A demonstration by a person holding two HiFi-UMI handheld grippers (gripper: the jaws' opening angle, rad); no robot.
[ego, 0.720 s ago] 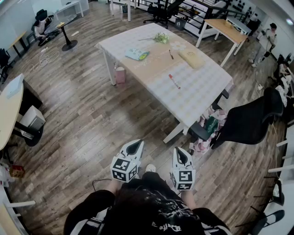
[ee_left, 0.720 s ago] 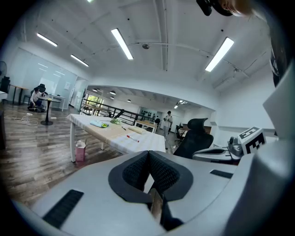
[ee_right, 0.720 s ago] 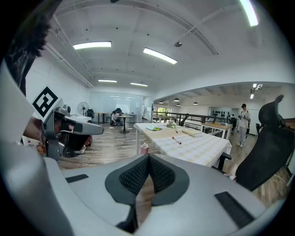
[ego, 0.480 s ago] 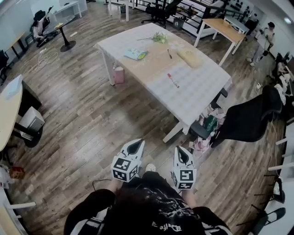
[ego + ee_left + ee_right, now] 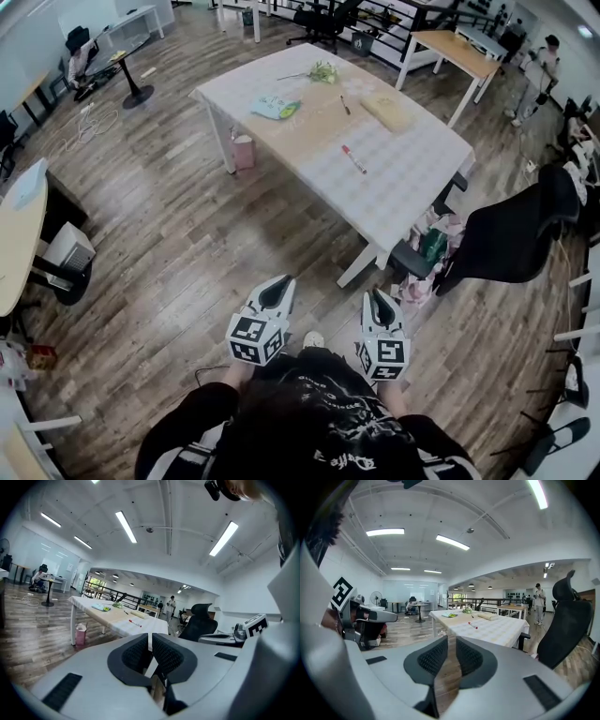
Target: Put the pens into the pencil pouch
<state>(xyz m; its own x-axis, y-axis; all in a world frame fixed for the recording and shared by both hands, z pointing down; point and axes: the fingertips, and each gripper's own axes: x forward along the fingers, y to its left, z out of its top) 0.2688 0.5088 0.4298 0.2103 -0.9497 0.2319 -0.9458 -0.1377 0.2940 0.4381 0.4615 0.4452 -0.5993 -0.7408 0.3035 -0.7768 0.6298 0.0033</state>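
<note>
The table stood well ahead of the left gripper and the right gripper, which were side by side over the floor. A marker pen lay mid-table. Farther back, a second pen lay just left of a pouch. A small bag sat on the floor beside the table's left leg. An office chair stood right of the table.

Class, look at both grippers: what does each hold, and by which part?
Nothing is held. The left gripper has its jaws together and the right gripper a narrow gap, both empty; the red pen lies on the table.
</note>
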